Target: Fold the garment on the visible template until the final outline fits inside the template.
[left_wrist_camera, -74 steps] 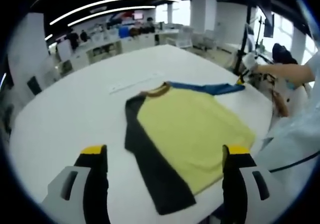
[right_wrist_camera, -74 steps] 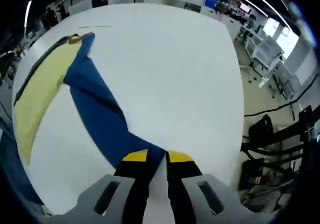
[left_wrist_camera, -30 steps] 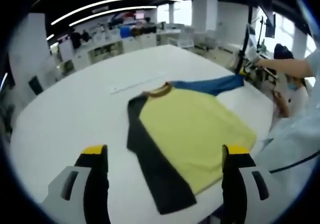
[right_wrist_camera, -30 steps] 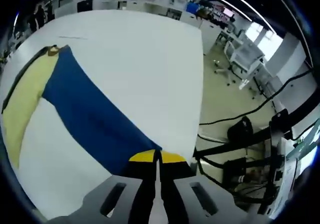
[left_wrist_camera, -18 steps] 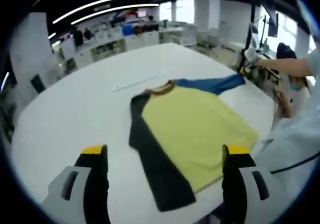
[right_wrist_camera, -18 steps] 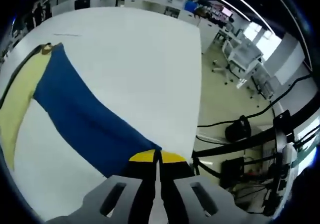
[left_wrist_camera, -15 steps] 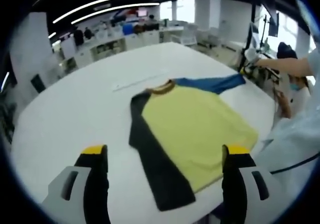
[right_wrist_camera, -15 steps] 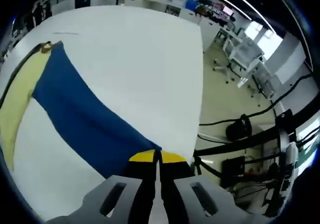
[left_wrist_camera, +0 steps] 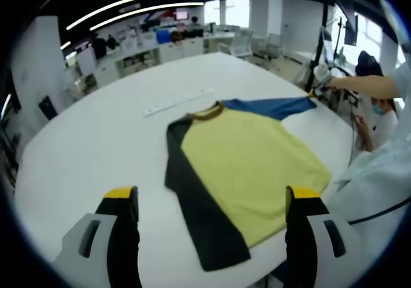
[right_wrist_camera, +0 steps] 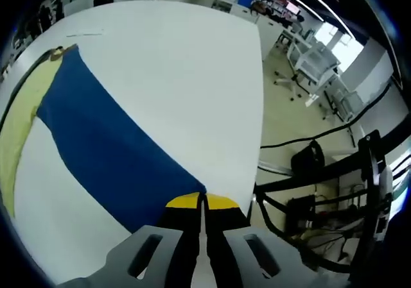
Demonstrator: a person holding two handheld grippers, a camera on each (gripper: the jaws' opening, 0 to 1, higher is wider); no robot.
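Note:
A long-sleeved shirt lies flat on the white table (left_wrist_camera: pixel 96 134): yellow body (left_wrist_camera: pixel 250 163), black sleeve (left_wrist_camera: pixel 192 204) along its near left side, brown collar (left_wrist_camera: pixel 205 113). Its blue sleeve (left_wrist_camera: pixel 270 107) is stretched out to the right. My right gripper (right_wrist_camera: pixel 201 201) is shut on the cuff of the blue sleeve (right_wrist_camera: pixel 109 147), at the table's edge; it also shows far right in the left gripper view (left_wrist_camera: pixel 313 93). My left gripper (left_wrist_camera: pixel 209 201) hangs open above the table, in front of the shirt, with nothing between its fingers.
A thin white strip (left_wrist_camera: pixel 176 102) lies on the table beyond the collar. A person's arm (left_wrist_camera: pixel 366 86) and pale coat (left_wrist_camera: pixel 379 172) stand at the right. Past the table edge are floor cables (right_wrist_camera: pixel 302 140), chairs (right_wrist_camera: pixel 318 63) and dark equipment.
My right gripper has pulled the blue sleeve out straighter toward the table's edge. The left gripper has stayed open and almost still.

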